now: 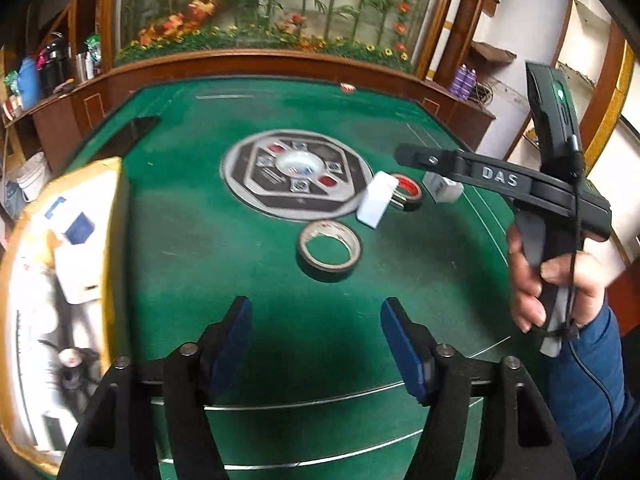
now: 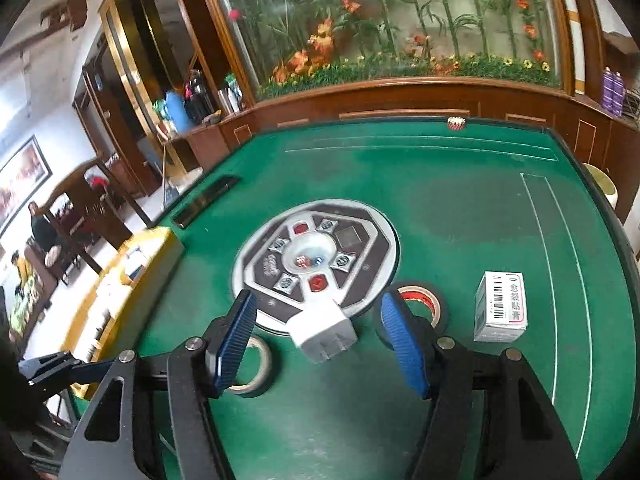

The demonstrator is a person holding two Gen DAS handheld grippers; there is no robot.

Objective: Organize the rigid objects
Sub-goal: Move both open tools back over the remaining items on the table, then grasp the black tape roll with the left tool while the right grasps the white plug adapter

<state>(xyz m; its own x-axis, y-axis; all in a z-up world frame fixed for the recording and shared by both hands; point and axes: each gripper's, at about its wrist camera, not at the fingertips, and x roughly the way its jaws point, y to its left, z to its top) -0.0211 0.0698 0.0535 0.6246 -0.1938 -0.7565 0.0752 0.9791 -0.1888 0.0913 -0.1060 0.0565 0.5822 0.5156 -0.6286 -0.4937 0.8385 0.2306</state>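
Observation:
On the green felt table [image 1: 256, 280] lie a black tape roll with a beige core [image 1: 329, 251] [image 2: 256, 368], a white plug adapter [image 1: 376, 199] [image 2: 325, 330], a black tape roll with a red core [image 1: 407, 192] [image 2: 424, 300] and a small white box with a barcode [image 1: 442, 189] [image 2: 502, 307]. My left gripper [image 1: 316, 344] is open and empty, held above the felt short of the beige-core roll. My right gripper [image 2: 318, 344] is open and empty, its jaws on either side of the adapter and above it. The right gripper's body [image 1: 500, 184] shows in the left wrist view.
A yellow-rimmed box [image 1: 60, 264] [image 2: 132, 268] holding several items stands at the table's left edge. The round control panel [image 1: 298, 174] [image 2: 316, 260] sits in the table's middle. A dark phone [image 1: 130, 132] [image 2: 208, 200] lies at the far left. A wooden counter runs behind the table.

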